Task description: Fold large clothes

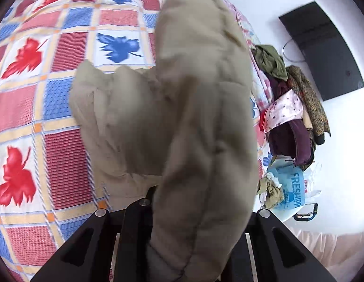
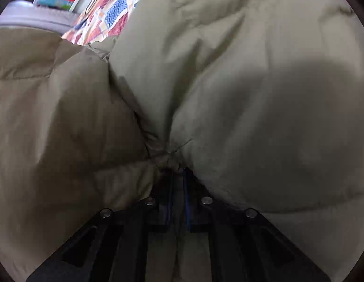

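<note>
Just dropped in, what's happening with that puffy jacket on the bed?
Both grippers are clamped on the khaki padded jacket. The left gripper holds a thick fold of it raised above the leaf-patterned bedspread. The right gripper pinches a bunched seam, jaws nearly together. Other clothes are piled at the bed's edge. No finished fold shows yet.

Matt, puffy quilted cloth jacket (image 1: 182,117); ribbed woven bedspread (image 1: 64,70); matt black plastic claw (image 2: 177,181) with metal rivets.

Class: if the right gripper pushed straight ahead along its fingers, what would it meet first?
The padded khaki jacket: the right gripper is already shut on a fold, and the fabric fills its view ahead. What lies behind the jacket is hidden.
</note>
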